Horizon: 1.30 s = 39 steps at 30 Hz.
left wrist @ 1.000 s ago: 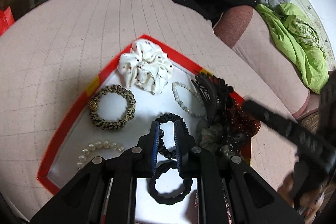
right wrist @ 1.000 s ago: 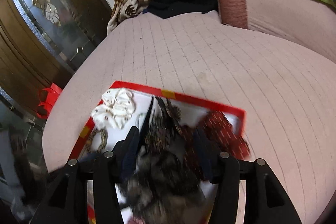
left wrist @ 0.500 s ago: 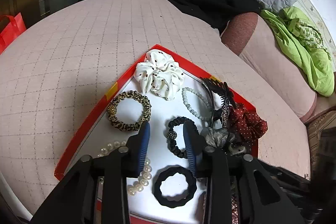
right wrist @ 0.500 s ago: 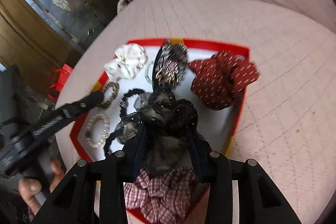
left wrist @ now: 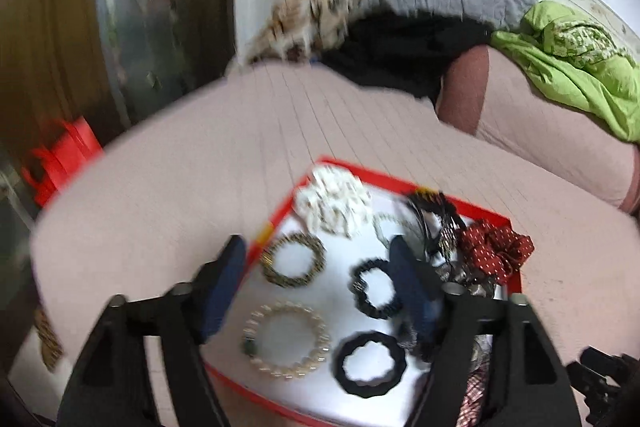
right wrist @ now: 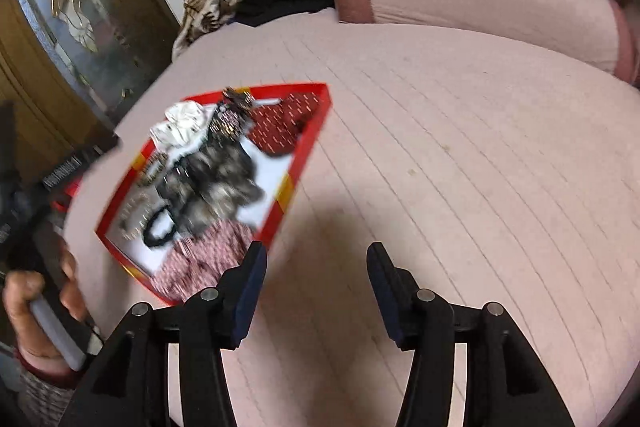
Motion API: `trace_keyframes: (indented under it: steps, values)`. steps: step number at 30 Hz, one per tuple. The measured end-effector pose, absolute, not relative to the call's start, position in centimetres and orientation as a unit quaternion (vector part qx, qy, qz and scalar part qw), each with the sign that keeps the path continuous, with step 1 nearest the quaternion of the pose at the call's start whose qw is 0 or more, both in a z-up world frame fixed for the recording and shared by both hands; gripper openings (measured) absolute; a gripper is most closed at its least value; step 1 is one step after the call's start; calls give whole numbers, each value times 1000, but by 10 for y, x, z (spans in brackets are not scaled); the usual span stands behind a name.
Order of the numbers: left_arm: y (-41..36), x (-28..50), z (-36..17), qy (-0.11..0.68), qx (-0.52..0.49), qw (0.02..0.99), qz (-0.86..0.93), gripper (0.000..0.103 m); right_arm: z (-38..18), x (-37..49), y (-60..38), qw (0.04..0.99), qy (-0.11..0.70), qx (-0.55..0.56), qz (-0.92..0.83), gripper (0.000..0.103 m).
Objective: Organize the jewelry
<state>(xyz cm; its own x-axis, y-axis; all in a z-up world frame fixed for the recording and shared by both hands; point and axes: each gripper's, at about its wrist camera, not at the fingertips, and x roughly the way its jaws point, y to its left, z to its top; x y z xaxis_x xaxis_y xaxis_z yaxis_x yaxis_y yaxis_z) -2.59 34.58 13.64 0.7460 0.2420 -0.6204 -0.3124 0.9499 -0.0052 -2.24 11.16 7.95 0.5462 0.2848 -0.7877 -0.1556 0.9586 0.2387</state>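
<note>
Left gripper [left wrist: 320,279]: my jaws have just been opening, now spread, nothing pinched.
Right gripper [right wrist: 316,287]: spread, empty, over bare cushion [right wrist: 460,167].
Jewelry: all in red tray [right wrist: 308,155] (crowded, pieces overlapping).
Risk: dark lace bow [right wrist: 218,179] may snag neighbours when I lift.
</note>
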Motion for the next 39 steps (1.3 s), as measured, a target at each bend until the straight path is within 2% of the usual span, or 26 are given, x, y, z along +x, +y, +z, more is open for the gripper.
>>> trace_keyframes:
  steps: [3, 5, 10, 20, 29, 39]
  values:
    - [334, -54, 155, 275, -38, 949, 152, 86, 79, -34, 108, 876, 464, 62, 116, 62]
    - [326, -72, 164, 247, -31, 956, 156, 95, 79, -43, 107, 876, 466, 60, 112, 62]
    - [305, -117, 178, 231, -23, 959, 164, 101, 87, -67, 106, 884, 454, 44, 102, 68]
    - [285, -170, 195, 238, -26, 956, 171, 103, 105, -106, 118, 896, 430, 30, 105, 75]
    - [275, -184, 194, 308, -70, 937, 148, 103, 117, -128, 124, 904, 410, 18, 117, 78]
    - [268, -197, 191, 324, -41, 933, 150, 103, 125, -140, 126, 910, 398, 12, 111, 81]
